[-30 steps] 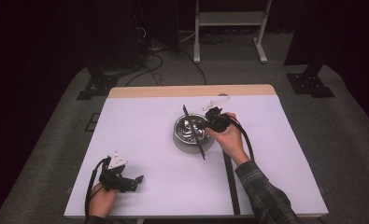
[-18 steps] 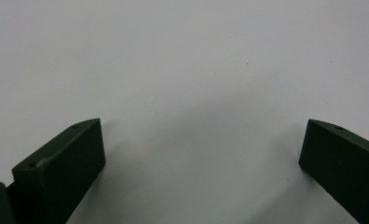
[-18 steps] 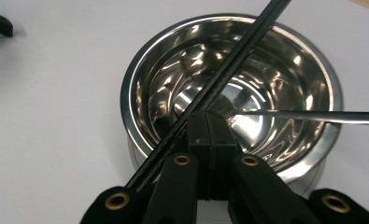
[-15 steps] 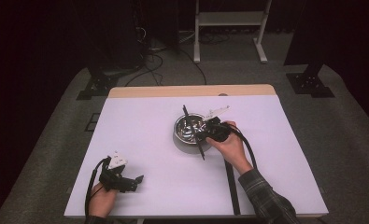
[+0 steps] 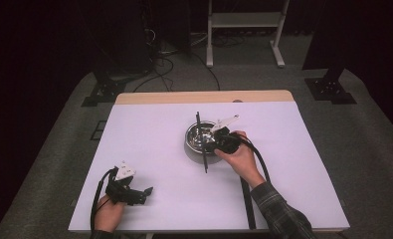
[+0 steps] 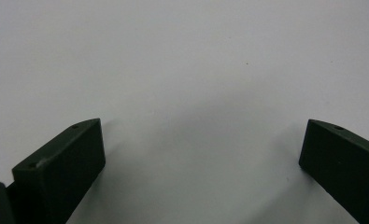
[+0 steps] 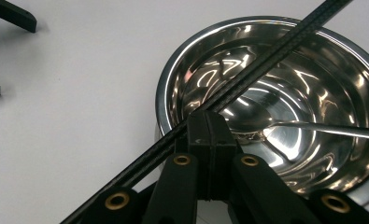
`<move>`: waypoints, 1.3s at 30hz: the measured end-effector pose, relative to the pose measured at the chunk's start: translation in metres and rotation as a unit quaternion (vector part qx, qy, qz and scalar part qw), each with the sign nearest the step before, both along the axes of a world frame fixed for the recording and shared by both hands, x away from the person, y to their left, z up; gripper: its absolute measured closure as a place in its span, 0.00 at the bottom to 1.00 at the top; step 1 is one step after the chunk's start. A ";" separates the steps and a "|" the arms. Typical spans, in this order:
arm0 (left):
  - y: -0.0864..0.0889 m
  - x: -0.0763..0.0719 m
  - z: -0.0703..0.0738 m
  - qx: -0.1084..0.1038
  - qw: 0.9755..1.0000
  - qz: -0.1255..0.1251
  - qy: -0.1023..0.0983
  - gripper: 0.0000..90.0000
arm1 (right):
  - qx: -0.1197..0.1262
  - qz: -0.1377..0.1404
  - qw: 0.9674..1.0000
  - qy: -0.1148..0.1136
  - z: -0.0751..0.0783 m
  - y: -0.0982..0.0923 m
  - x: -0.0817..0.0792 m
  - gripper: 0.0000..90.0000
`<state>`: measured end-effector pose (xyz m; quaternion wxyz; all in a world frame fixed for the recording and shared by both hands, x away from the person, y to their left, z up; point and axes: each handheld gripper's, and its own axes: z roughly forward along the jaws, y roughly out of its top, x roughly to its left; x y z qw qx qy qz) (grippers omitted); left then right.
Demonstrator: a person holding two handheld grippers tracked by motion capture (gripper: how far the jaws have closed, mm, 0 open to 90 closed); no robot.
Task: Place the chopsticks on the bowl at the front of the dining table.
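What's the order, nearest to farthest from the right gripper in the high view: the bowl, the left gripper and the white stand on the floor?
1. Bowl: right at the right gripper, mid-table.
2. Left gripper: near the table's front left edge.
3. White stand: on the floor beyond the table's far edge.

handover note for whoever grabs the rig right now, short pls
Right gripper: jaws shut, at the near rim of the steel bowl; whether they pinch the black rod that crosses them, I cannot tell.
Left gripper: jaws open, nothing between them, over bare white table at the front left.
Black rod lies slanted across the bowl's rim, one end on the table.
A spoon lies inside the bowl.
Done: right hand is at the bowl.
Left: probably working the rod or spoon; left gripper idle.
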<state>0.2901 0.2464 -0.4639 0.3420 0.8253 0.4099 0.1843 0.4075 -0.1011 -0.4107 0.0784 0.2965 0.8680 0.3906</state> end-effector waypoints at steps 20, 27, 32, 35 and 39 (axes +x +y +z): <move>0.000 0.000 0.000 -0.001 1.000 0.000 0.000 0.00 | 0.010 0.006 1.000 -0.003 0.005 0.008 0.001 1.00; 0.000 0.000 0.000 0.000 1.000 0.000 0.000 0.00 | 0.017 0.019 1.000 -0.004 0.010 0.003 -0.011 1.00; 0.000 0.000 0.000 -0.001 1.000 0.000 -0.001 0.00 | 0.019 0.026 0.999 -0.010 0.013 -0.001 -0.023 1.00; 0.000 0.000 0.000 -0.002 1.000 0.001 -0.001 0.00 | 0.022 0.029 0.999 -0.013 0.014 -0.003 -0.029 1.00; 0.000 0.000 0.000 0.000 1.000 0.000 -0.001 0.00 | 0.022 0.035 0.999 -0.016 0.014 -0.006 -0.037 1.00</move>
